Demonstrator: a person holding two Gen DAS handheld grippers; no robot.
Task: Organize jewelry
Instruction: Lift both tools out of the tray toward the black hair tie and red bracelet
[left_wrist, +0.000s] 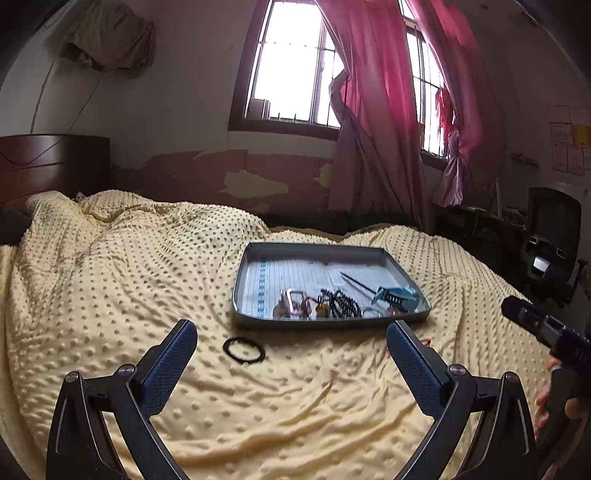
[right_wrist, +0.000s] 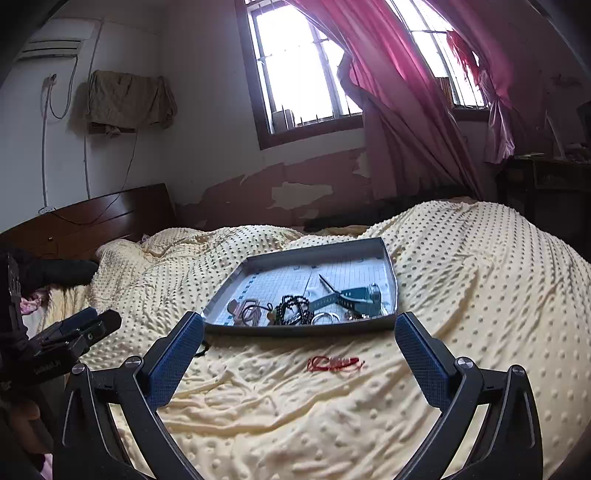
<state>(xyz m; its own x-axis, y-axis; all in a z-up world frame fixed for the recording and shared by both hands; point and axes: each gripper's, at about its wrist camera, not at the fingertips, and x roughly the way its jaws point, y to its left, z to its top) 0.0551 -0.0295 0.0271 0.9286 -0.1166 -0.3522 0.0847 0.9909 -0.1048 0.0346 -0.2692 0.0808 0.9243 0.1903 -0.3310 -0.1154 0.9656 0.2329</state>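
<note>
A shallow grey tray (left_wrist: 241, 280) (right_wrist: 392, 280) lies on the yellow dotted bedspread. Along its near edge sit black beads (left_wrist: 341, 303) (right_wrist: 293, 309), a blue-strapped watch (left_wrist: 397, 295) (right_wrist: 354, 295), metal rings (right_wrist: 325, 317) and brown pieces (left_wrist: 291, 302). A black hair band (left_wrist: 243, 349) rests on the blanket in front of the tray, between and just ahead of my left gripper's (left_wrist: 291, 332) open fingers. A red cord bracelet (right_wrist: 334, 363) lies on the blanket short of the tray, between my right gripper's (right_wrist: 301, 326) open fingers. Both grippers hold nothing.
The yellow bedspread (left_wrist: 110, 277) (right_wrist: 480, 295) is rumpled all around the tray. A dark wooden headboard (right_wrist: 92, 218) stands at the left, a black office chair (left_wrist: 550, 240) at the right. The other gripper and a hand show at the frame edges (left_wrist: 543, 325) (right_wrist: 74, 332).
</note>
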